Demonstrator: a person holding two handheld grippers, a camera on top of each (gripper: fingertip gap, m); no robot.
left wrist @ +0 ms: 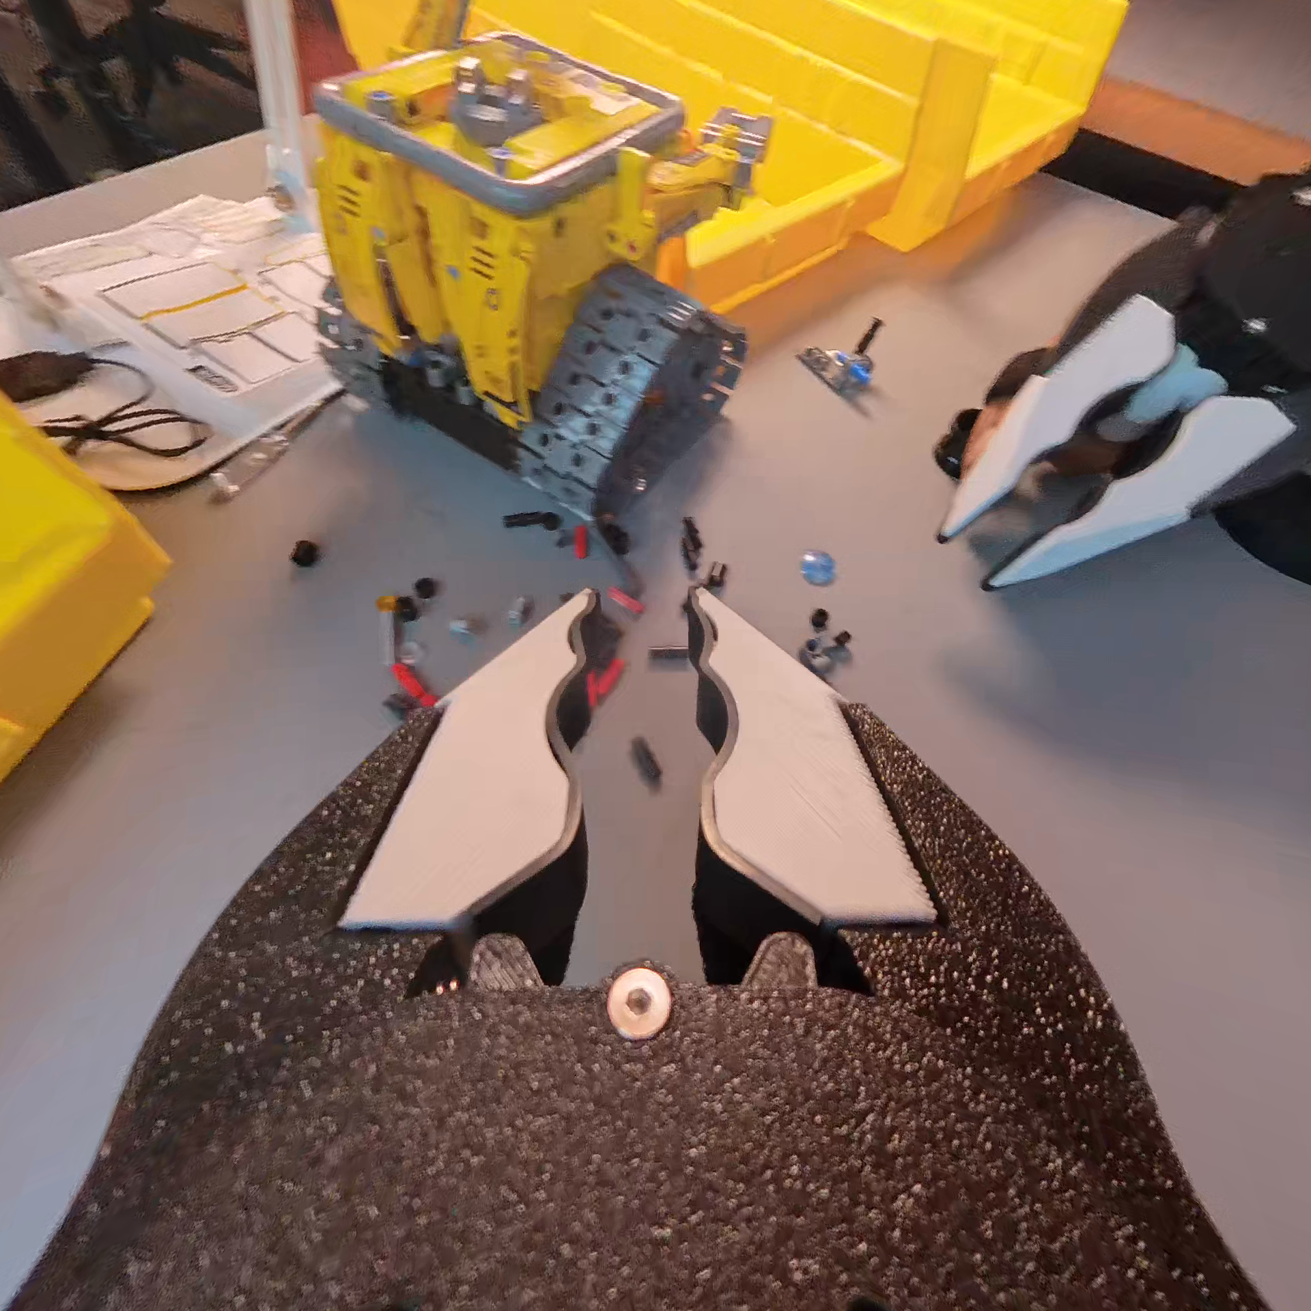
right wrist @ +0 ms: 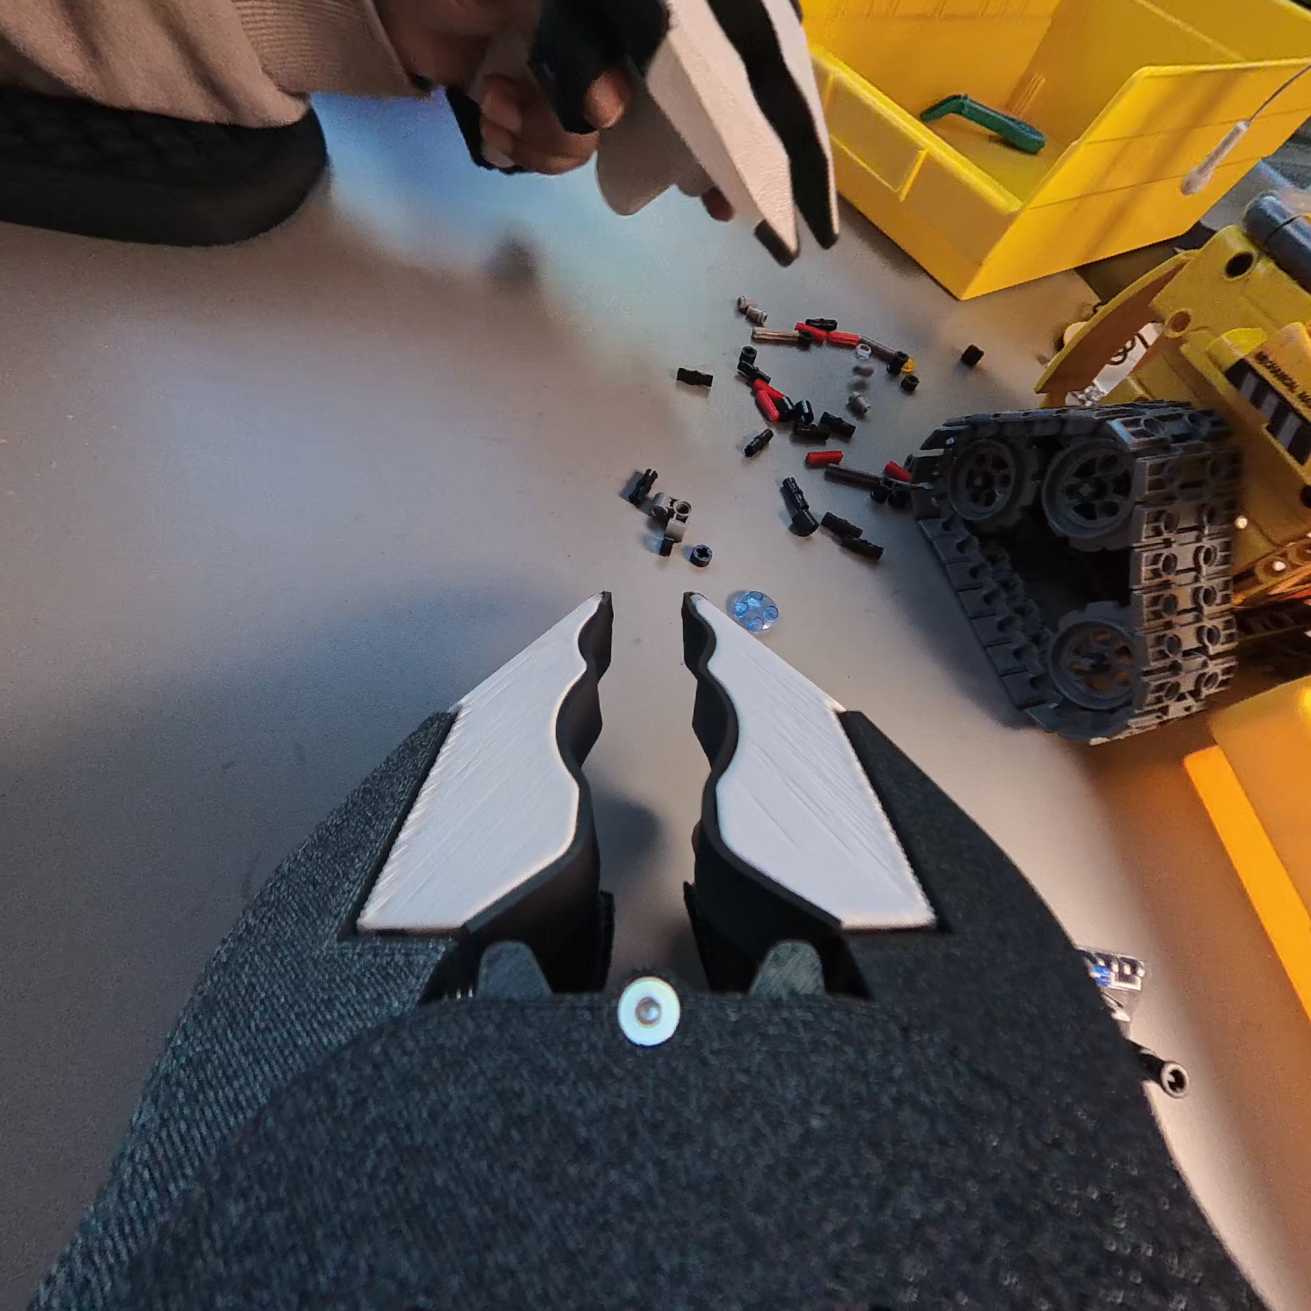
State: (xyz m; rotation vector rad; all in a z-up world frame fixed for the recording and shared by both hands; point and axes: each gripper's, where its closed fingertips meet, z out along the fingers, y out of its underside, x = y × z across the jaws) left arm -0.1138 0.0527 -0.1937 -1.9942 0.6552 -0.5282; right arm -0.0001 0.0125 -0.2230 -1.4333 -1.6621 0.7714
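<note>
- My left gripper point(left wrist: 642, 601) hangs over the grey table point(left wrist: 993, 780), its jaws parted to a narrow gap with nothing between them.
- Below and just ahead of its tips lies a scatter of small pins point(left wrist: 610, 642), black, red and grey. One black pin point(left wrist: 644, 759) shows through the gap between the fingers, lying loose on the table.
- My right gripper point(right wrist: 645, 603) is likewise narrowly parted and holds nothing. Its tips sit low near the table.
- The thing nearest it is a clear blue round stud point(right wrist: 752, 609), just beside the right fingertip, apart from it as far as I can judge.
- Farther ahead of the right gripper the same scatter of pins point(right wrist: 801, 418) spreads toward the model.
- The yellow tracked model point(left wrist: 496, 269) stands behind the pins, tipped so that one grey track point(left wrist: 638, 397) faces the table edge. In the right wrist view the track's wheels point(right wrist: 1085, 489) show clearly.
- Neither gripper touches the model.
- Yellow bins sit around the scene: one behind the model point(left wrist: 887, 142) and one at the left edge point(left wrist: 64, 589). A green part point(right wrist: 986, 124) lies in the bin seen from the right wrist.
- Printed sheets point(left wrist: 191, 305) and a black cord point(left wrist: 106, 418) lie left of the model.
- A small grey-and-blue assembly point(left wrist: 844, 362) rests alone, well apart from both grippers.
- In the right wrist view, a hand point(right wrist: 546, 120) grips the left gripper's handle.
</note>
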